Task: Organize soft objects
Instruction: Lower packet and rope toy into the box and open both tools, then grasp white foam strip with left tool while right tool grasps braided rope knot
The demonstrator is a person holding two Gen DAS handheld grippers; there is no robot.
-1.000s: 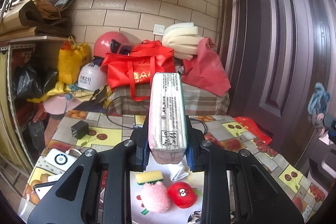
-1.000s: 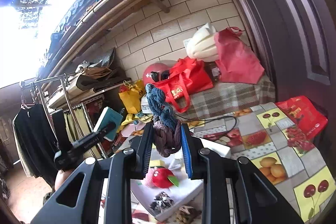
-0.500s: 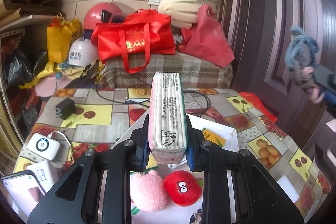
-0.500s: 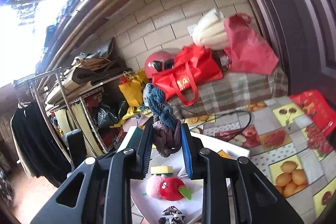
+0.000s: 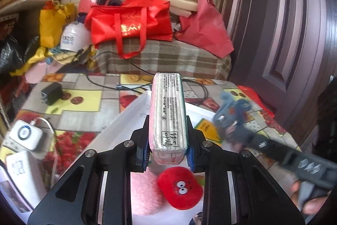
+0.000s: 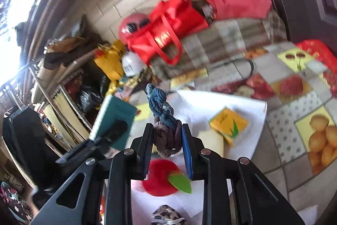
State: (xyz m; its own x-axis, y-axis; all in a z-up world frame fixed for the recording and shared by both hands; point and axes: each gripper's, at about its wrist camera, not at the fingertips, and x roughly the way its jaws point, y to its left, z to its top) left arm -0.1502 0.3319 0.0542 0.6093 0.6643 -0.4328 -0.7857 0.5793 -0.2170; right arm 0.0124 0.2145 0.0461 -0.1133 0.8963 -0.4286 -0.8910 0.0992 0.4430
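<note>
Over the white tray (image 5: 124,119) on my fruit-print table (image 5: 80,102), the left gripper (image 5: 167,156) is clamped on a tissue pack (image 5: 167,113). The pack stands on edge between the jaws and runs forward toward 12 o'clock, its printed side facing up. Below the jaws, at 6 o'clock in the left view, a red plush (image 5: 180,190) with two eyes lies on the tray, and a pink plush (image 5: 143,189) touches it on the 9 o'clock side.

At 3 o'clock in that view the right gripper (image 5: 228,119) reaches in over the tray, blurred, with a rope toy (image 5: 231,107) in it. The right view confirms the grip: the right gripper (image 6: 167,138) is closed on the rope toy (image 6: 163,119), whose brown knot sits between the jaws while its blue braid sticks up toward 12 o'clock. Under these jaws I see the red plush (image 6: 158,180) again, here with a green leaf. At 6 o'clock a leopard-print item (image 6: 168,215) lies on the tray; I cannot tell what it is. At 2 o'clock from the jaws a yellow packet (image 6: 228,122) lies on the tray (image 6: 248,136). At 9 o'clock the left gripper (image 6: 101,140) shows side-on, carrying the tissue pack (image 6: 113,117).

Beyond the table at 12 o'clock a red bag (image 5: 130,22) rests on a plaid cover (image 5: 164,58). A charger (image 5: 51,93) sits on the table at 10 o'clock.
</note>
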